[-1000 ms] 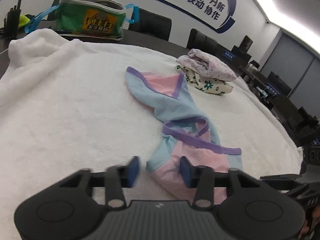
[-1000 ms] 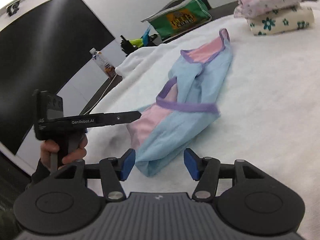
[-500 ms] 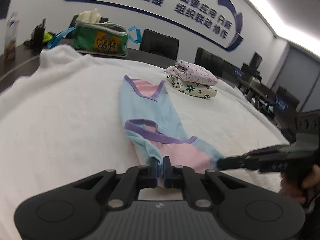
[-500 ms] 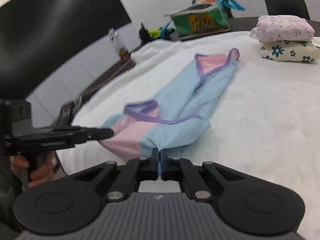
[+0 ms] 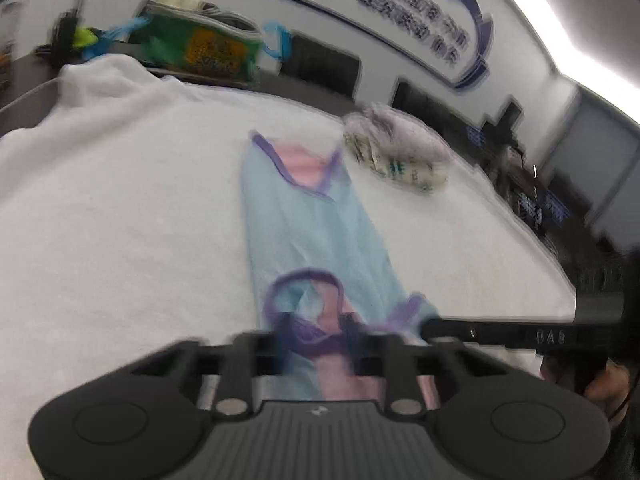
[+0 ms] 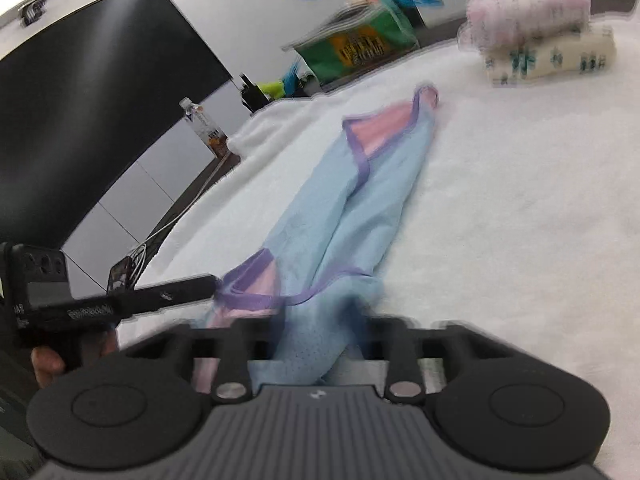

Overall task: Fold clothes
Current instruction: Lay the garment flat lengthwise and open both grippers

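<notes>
Two grippers work one blue-and-pink garment lying lengthwise down the middle of a white blanket that covers a dark table. From the left wrist view, the left gripper is closed tight on the garment's purple-trimmed near end, cloth bunched between its blurred jaws, while the right gripper reaches in from the right edge to the same hem. Open blanket spreads wide to the left; folded floral clothes sit near the far right edge, and a green bag stands beyond the far edge. Blue Chinese lettering on the wall is too blurred to read. From the right wrist view, the right gripper pinches blue cloth at the near end, jaws closed on it; the left gripper, marked with smeared white lettering, meets the hem from the left. Bare blanket lies clear to the right. A bottle stands past the far left corner beneath a dark wall screen.
</notes>
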